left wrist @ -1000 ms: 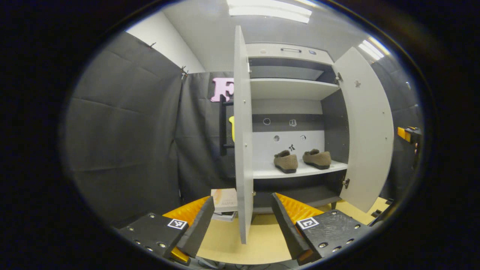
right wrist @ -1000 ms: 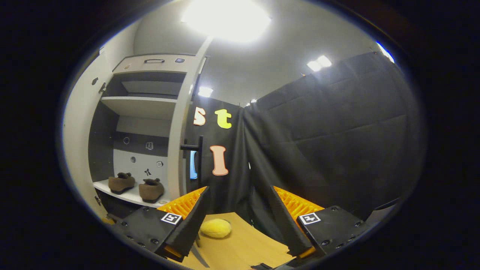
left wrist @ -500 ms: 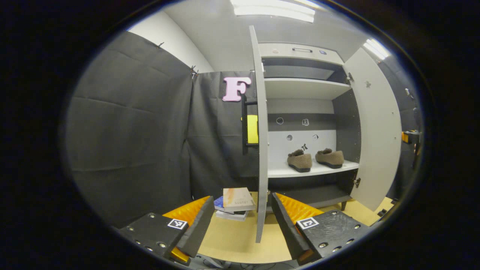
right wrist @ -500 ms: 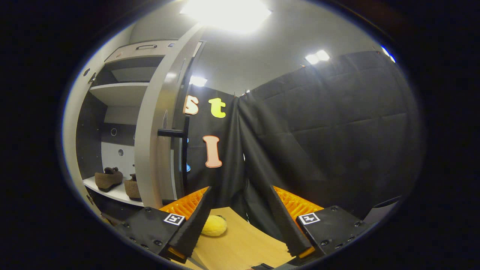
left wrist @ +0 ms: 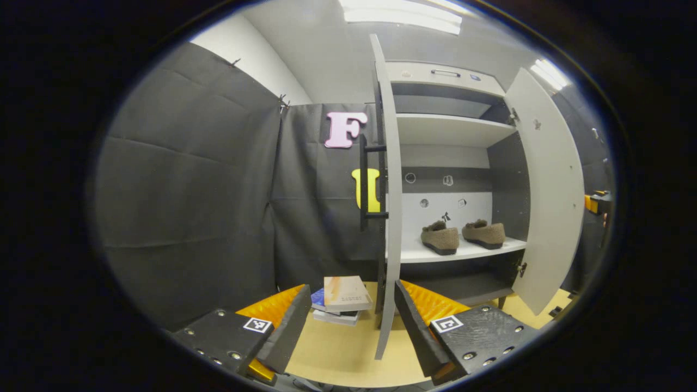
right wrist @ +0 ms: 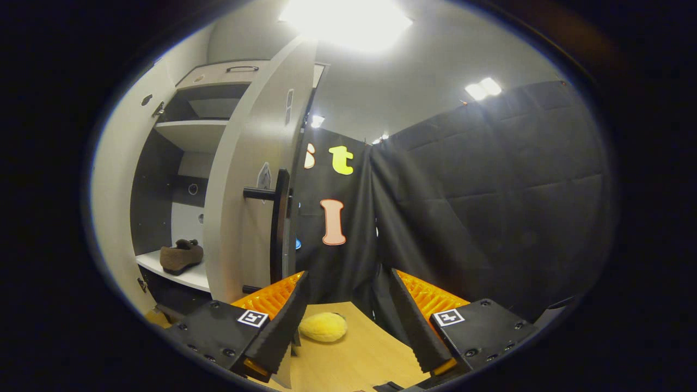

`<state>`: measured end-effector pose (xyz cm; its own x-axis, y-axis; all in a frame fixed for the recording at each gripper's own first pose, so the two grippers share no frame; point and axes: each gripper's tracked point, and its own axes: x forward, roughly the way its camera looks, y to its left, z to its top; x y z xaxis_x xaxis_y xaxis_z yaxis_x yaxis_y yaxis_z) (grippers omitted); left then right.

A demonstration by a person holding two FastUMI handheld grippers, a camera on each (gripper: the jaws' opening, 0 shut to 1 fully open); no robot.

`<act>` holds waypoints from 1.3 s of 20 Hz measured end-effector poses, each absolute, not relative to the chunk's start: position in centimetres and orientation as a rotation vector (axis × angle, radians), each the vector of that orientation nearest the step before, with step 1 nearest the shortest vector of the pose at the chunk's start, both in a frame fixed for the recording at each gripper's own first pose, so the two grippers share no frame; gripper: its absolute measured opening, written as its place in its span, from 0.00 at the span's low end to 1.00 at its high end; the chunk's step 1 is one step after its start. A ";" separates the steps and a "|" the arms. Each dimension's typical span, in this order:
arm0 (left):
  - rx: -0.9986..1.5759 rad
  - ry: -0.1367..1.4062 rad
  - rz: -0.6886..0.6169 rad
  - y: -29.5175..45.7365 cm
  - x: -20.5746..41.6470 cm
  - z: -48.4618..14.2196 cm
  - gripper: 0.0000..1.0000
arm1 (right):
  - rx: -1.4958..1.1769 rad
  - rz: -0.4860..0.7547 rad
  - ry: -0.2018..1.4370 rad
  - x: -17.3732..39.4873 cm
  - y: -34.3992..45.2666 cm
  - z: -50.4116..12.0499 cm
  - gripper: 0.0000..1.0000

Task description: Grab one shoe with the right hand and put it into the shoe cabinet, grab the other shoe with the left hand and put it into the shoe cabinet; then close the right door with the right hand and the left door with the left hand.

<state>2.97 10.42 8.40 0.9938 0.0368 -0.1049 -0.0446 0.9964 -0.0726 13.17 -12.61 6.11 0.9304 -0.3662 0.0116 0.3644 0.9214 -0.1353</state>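
Shoes (left wrist: 463, 237) sit on the cabinet shelf (left wrist: 468, 251), both doors ajar

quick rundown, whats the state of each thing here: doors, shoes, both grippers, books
left door: open, seen edge-on
right door: open, swung wide
shoes: both on the lower cabinet shelf, side by side, apart
left gripper: fingers open, holding nothing
right gripper: fingers open, holding nothing
books: stacked on the floor beside the left door

Stacked books (left wrist: 342, 299) and a yellow fluffy ball (right wrist: 323, 326).
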 end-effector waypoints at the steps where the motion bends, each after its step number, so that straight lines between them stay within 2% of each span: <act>1: -0.077 0.106 0.042 10.4 3.0 8.4 0.94 | -0.134 -0.357 0.012 13.3 -11.8 6.1 0.92; 2: -0.078 0.110 0.044 10.4 3.1 8.4 0.90 | -0.130 -0.337 0.011 13.4 -10.9 6.0 0.92; 3: -0.078 0.114 0.047 10.5 3.0 8.3 0.94 | -0.126 -0.317 0.007 13.5 -10.0 6.0 0.94; 4: -0.077 0.118 0.050 10.5 3.0 8.3 0.94 | -0.124 -0.300 0.003 13.8 -9.1 6.0 0.91; 5: -0.075 0.121 0.053 10.5 3.0 8.3 0.90 | -0.127 -0.281 0.000 14.1 -8.4 5.9 0.91; 8: -0.067 0.128 0.064 10.6 3.0 8.3 0.90 | -0.113 -0.237 -0.003 14.5 -6.9 5.8 0.94; 9: -0.070 0.129 0.066 10.6 2.9 8.3 0.94 | -0.106 -0.233 -0.004 14.7 -6.6 5.7 0.94; 10: -0.075 0.132 0.068 10.5 2.9 8.2 0.90 | -0.098 -0.225 -0.004 15.0 -6.3 5.7 0.92; 11: -0.076 0.136 0.072 10.6 2.8 8.2 0.94 | -0.091 -0.212 -0.003 15.3 -5.8 5.7 0.92; 12: -0.074 0.139 0.076 10.6 2.8 8.2 0.90 | -0.086 -0.194 -0.002 15.7 -5.3 5.6 0.92; 14: -0.066 0.146 0.083 10.7 2.8 8.2 0.94 | -0.079 -0.153 0.003 16.5 -4.0 5.4 0.94; 15: -0.063 0.148 0.085 10.8 2.8 8.3 0.94 | -0.072 -0.131 0.010 16.8 -3.4 5.2 0.92; 17: -0.060 0.150 0.090 10.8 2.8 8.3 0.94 | -0.063 -0.097 0.026 17.1 -2.5 4.6 0.95; 18: -0.056 0.147 0.095 10.9 2.8 8.3 0.90 | -0.063 -0.090 0.033 17.2 -2.3 4.3 0.96; 19: -0.051 0.143 0.101 11.0 2.9 8.4 0.94 | -0.064 -0.093 0.038 17.1 -2.4 4.0 0.96; 26: -0.059 0.119 0.173 12.6 3.9 9.4 0.94 | -0.061 -0.106 0.052 15.4 -4.4 3.1 0.98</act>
<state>3.93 12.61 9.39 0.9781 0.1681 -0.1228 -0.1751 0.9834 -0.0482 15.42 -4.36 3.06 0.9930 -0.1073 -0.0490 0.1041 0.9925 -0.0637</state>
